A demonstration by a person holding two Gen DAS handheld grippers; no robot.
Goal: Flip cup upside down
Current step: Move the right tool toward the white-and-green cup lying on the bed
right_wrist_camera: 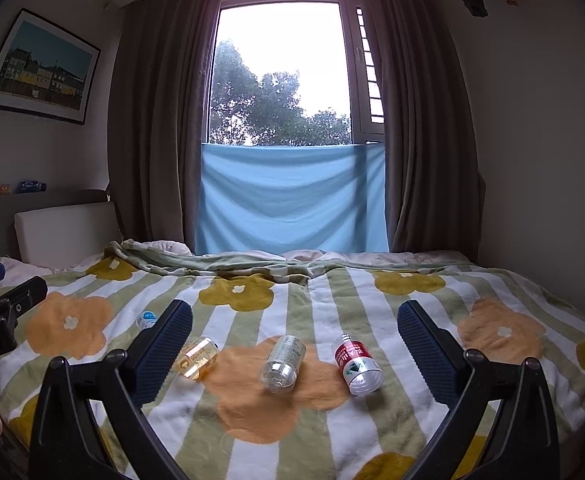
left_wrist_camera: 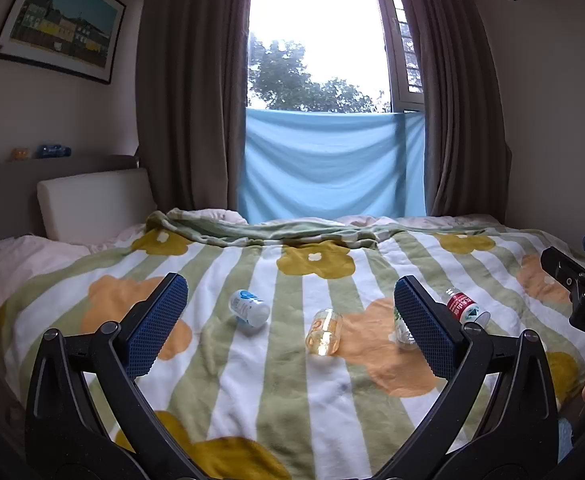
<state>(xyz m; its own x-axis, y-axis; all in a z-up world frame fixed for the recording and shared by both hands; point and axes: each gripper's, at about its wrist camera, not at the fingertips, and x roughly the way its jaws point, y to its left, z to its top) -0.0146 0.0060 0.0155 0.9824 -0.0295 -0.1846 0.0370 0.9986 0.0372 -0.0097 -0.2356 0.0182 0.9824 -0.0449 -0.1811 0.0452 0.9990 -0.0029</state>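
Several small bottles lie on their sides on a flowered blanket [left_wrist_camera: 276, 392]; no cup stands out among them. A white bottle with a blue label [left_wrist_camera: 249, 307] [right_wrist_camera: 147, 319] lies at the left. An amber clear one [left_wrist_camera: 324, 332] [right_wrist_camera: 196, 358] lies beside it. A clear silver-label one [right_wrist_camera: 282, 364] [left_wrist_camera: 402, 330] lies in the middle, partly behind my left finger. A red-label one [left_wrist_camera: 466, 306] [right_wrist_camera: 357, 364] lies at the right. My left gripper [left_wrist_camera: 290, 320] is open and empty above the near blanket. My right gripper [right_wrist_camera: 294, 344] is open and empty too.
The bed runs back to a window with brown curtains [left_wrist_camera: 188, 92] and a hanging blue cloth [left_wrist_camera: 332, 164]. A white headboard cushion [left_wrist_camera: 92, 200] stands at the left. The other gripper shows at each view's edge [left_wrist_camera: 580, 292] [right_wrist_camera: 0, 312]. A wall closes the right side.
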